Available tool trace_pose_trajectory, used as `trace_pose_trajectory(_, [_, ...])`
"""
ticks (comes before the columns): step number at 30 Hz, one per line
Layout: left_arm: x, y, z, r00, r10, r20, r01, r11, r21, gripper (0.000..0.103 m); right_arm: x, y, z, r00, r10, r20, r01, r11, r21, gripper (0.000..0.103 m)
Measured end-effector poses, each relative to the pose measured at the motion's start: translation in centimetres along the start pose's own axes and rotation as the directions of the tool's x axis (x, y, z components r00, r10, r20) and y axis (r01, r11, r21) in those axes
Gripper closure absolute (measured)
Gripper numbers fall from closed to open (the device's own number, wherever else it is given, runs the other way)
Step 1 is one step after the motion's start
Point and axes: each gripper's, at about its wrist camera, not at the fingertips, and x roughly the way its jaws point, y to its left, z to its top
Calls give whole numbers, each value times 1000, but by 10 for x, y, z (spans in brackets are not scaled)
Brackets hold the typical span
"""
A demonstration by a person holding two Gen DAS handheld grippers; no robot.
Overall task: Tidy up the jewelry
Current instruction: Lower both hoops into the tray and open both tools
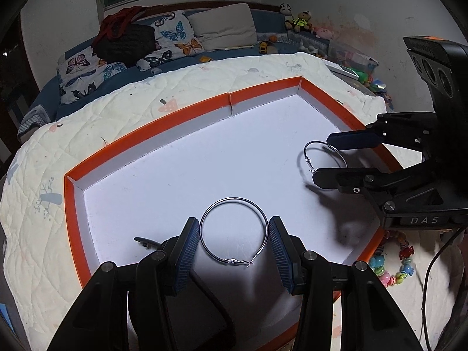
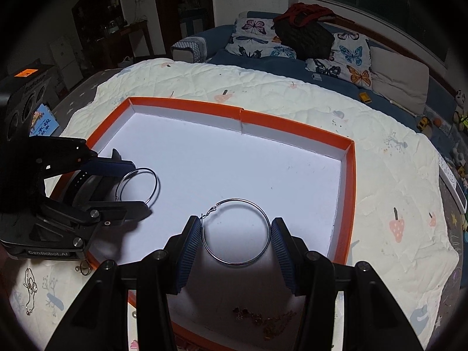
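Observation:
A white tray with an orange rim (image 1: 181, 112) (image 2: 349, 193) lies on a quilted bed. My left gripper (image 1: 234, 228) has its jaws on either side of a large silver hoop earring (image 1: 234, 200), touching its sides. My right gripper (image 2: 236, 228) does the same with a second hoop earring (image 2: 238, 200). In the left wrist view the right gripper (image 1: 321, 159) with its hoop (image 1: 324, 144) is at the right. In the right wrist view the left gripper (image 2: 137, 187) with its hoop (image 2: 153, 182) is at the left.
A black watch strap (image 2: 82, 184) lies in the tray by the left gripper. A gold chain (image 2: 263, 318) lies at the tray's near edge. A thin necklace (image 2: 30, 288) and a colourful bead bracelet (image 1: 392, 272) lie on the quilt outside the tray. Pillows and toys line the back.

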Motion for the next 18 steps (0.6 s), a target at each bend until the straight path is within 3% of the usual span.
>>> trace_pose_trajectory(18, [-2, 1, 4, 1000, -22, 1, 22, 999, -30, 44, -5, 1, -1, 999, -34, 6, 34, 999, 0, 47])
